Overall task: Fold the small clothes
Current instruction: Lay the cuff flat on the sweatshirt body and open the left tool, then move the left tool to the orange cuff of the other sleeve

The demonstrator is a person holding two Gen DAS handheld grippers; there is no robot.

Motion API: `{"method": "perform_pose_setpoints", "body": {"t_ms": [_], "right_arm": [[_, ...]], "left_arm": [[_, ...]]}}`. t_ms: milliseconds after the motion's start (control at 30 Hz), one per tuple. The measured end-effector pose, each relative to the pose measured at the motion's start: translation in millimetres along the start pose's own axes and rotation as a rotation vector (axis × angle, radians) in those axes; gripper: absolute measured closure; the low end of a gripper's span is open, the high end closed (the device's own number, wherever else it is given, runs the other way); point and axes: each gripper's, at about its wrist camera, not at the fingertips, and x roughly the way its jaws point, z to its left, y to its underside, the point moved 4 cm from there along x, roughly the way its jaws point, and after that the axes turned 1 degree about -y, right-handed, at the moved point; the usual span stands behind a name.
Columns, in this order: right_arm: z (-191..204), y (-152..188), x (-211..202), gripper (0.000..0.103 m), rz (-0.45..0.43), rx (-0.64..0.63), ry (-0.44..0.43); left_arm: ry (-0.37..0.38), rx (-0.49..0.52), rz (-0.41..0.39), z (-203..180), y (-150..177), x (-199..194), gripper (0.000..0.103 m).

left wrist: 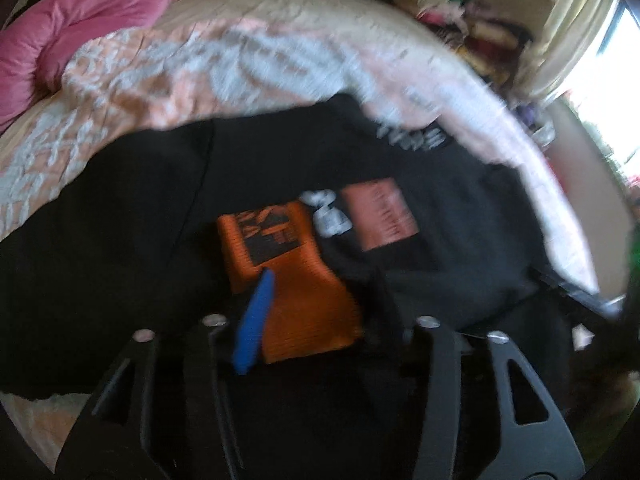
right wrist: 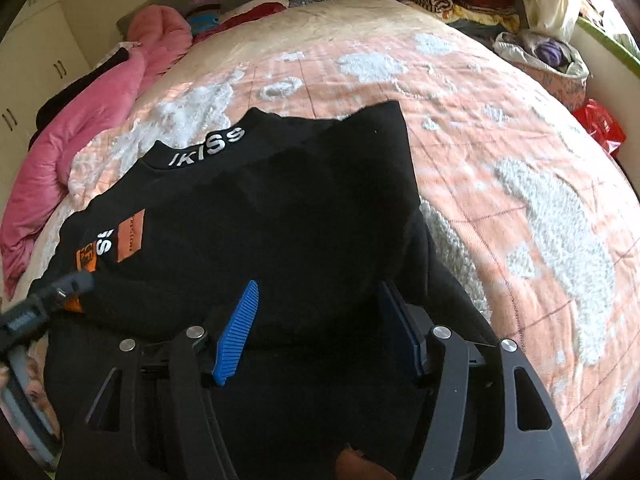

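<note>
A: Looking past the right hand-held gripper (right wrist: 320, 332), jaws spread over the black sweatshirt (right wrist: 280, 208): folded?

B: Partly; more folds remain. Left hand-held gripper (left wrist: 320, 312) spread above its orange patch (left wrist: 276, 248). It lies on the bed (right wrist: 500, 152).

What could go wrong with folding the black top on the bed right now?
1. The black top is bunched, with one part already flopped over. A fold here may come out crooked.
2. The right claw stands open around thick fabric. It might pinch several layers at once.
3. The left claw sits close to the orange cuff near the front patches. Pulling there could drag the whole top across the fuzzy blanket.
</note>
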Motion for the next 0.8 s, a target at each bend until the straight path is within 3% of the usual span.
{"method": "perform_pose_setpoints", "body": {"t_ms": [300,367,533,767,800], "right_arm": [[3.4,8.2,-24.9,0.032,-0.072,-0.006,-0.034],[2.2,10.1,-31.9,0.025,-0.091,-0.001,-0.034],[1.5,14.7,-44.8,0.018,-0.125,0.007,-0.041],[14.6,15.6,-65.3,0.007,-0.19,-0.033,-0.046],[17.6,15.7,-67.3,0.006,-0.199,-0.04,-0.046]], "left_arm": [[0.013,-0.022,-0.041,4.7,10.2,-10.2,0.049],[0.013,-0.034,-0.05,6.5,12.5,-14.1,0.047],[-0.029,-0.022,-0.088,8.0,16.7,-26.9,0.042],[-0.027,-0.105,-0.136,21.6,20.3,-50.2,0.01],[-0.047,-0.11,-0.14,23.8,20.8,-52.7,0.009]]}}
